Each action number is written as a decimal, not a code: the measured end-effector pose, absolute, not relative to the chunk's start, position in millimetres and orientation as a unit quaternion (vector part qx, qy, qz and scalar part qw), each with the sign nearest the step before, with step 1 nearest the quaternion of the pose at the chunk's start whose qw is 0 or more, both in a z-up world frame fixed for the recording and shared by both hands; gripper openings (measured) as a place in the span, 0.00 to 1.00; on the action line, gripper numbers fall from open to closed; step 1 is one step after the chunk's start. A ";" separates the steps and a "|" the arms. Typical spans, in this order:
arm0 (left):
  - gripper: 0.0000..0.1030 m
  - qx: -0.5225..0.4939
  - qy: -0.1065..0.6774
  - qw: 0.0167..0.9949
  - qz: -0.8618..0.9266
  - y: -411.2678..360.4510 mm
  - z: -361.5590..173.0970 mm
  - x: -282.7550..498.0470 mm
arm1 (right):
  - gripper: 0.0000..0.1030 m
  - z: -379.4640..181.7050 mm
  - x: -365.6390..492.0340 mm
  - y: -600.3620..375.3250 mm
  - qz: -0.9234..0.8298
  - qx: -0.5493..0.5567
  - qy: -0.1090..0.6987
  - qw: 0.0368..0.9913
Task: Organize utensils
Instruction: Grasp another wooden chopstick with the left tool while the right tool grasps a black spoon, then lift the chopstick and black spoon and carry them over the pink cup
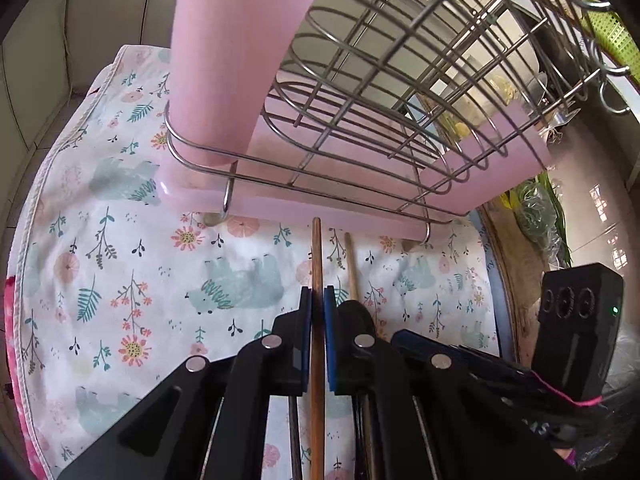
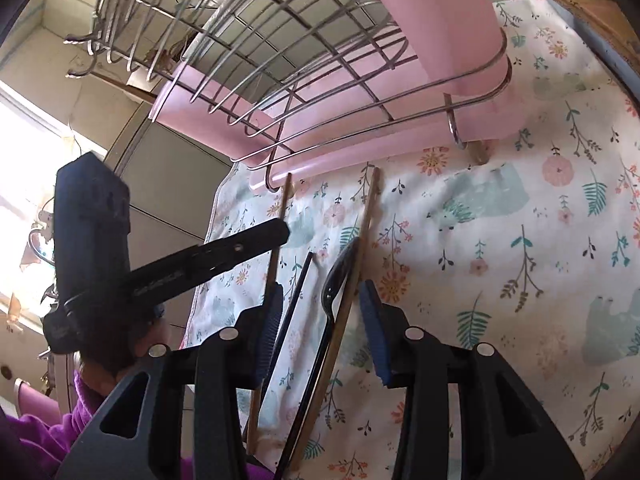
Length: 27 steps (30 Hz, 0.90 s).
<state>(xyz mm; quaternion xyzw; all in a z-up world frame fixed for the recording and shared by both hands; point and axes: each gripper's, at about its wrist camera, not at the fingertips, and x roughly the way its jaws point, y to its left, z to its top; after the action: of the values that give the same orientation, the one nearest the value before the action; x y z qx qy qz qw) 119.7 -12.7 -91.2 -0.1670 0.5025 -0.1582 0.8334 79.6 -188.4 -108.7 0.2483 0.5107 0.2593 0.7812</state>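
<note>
Two wooden chopsticks lie on the floral cloth (image 1: pixel 120 248) below a wire rack (image 1: pixel 360 92) with a pink tray and pink cup (image 1: pixel 224 60). My left gripper (image 1: pixel 317 300) is shut on one chopstick (image 1: pixel 317 256); the second chopstick (image 1: pixel 351 264) lies just right of it, beside a black spoon (image 1: pixel 356 312). In the right wrist view my right gripper (image 2: pixel 320 304) is open over a chopstick (image 2: pixel 366 220), the black spoon (image 2: pixel 340 276) and a thin black utensil (image 2: pixel 300 288). The left gripper (image 2: pixel 280 232) reaches in from the left there, at the other chopstick (image 2: pixel 280 220).
The wire rack (image 2: pixel 280 32) hangs close above the cloth (image 2: pixel 520 240), with hooks at its far end. A wooden board edge (image 1: pixel 516 264) and bagged greens (image 1: pixel 536 208) lie right of the cloth. Tiled wall is behind.
</note>
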 end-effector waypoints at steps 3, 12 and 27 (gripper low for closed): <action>0.05 -0.173 0.494 0.836 -0.163 6.4 -81.8 112.5 | 0.39 -116.8 91.7 -185.2 0.257 0.270 0.525 0.765; 0.05 -0.188 0.483 0.838 -0.170 25.1 -77.5 101.0 | 0.11 -123.3 109.6 -164.6 0.246 0.254 0.536 0.766; 0.05 -0.196 0.435 0.862 -0.171 41.5 -45.1 64.4 | 0.04 -99.0 66.8 -181.6 0.267 0.293 0.470 0.789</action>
<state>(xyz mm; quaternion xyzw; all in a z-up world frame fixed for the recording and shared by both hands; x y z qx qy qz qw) 64.4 41.5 -45.1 -0.1964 0.4348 -0.1708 0.8621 66.8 -181.6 -99.0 0.2925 0.4696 0.2668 0.7891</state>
